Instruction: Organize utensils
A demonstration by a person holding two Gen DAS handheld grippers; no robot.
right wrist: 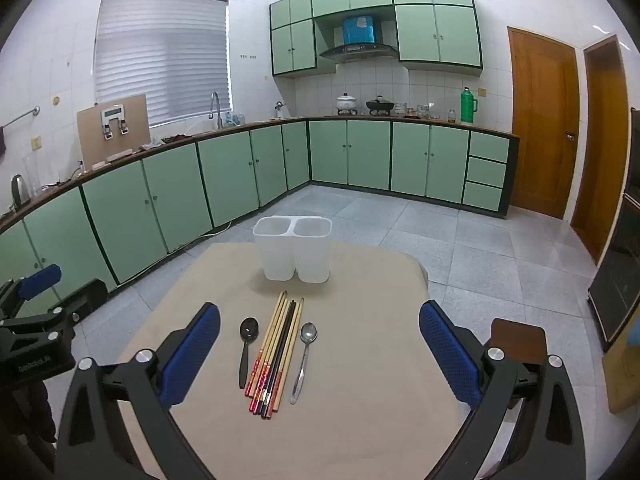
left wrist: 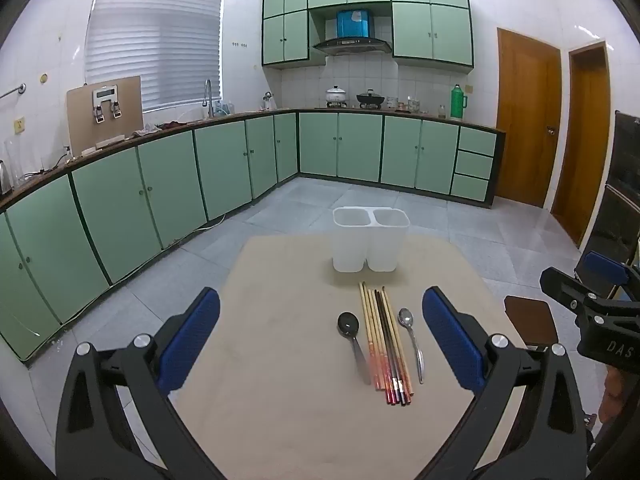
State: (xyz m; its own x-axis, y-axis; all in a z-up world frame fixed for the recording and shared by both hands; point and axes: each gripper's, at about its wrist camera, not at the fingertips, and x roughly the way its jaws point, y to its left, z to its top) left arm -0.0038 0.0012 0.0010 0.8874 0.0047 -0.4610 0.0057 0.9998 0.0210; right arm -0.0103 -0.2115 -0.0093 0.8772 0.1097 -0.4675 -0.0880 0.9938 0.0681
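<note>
"DAS" is read on the right hand-held gripper; both hand-held grippers are held wide, empty. Chopsticks are laid between two spoons.

"das" on right gripper, left gripper lettering blurred

The table runs off the bottom edge in both views, its near corners hidden behind the gripper arms. In the left view the right gripper is cut by the right edge — its fingertips are out of sight. In the right view the left gripper is likewise clipped at the left edge. The holder hides its own interior. Items on the counter are too small to name.
</note>
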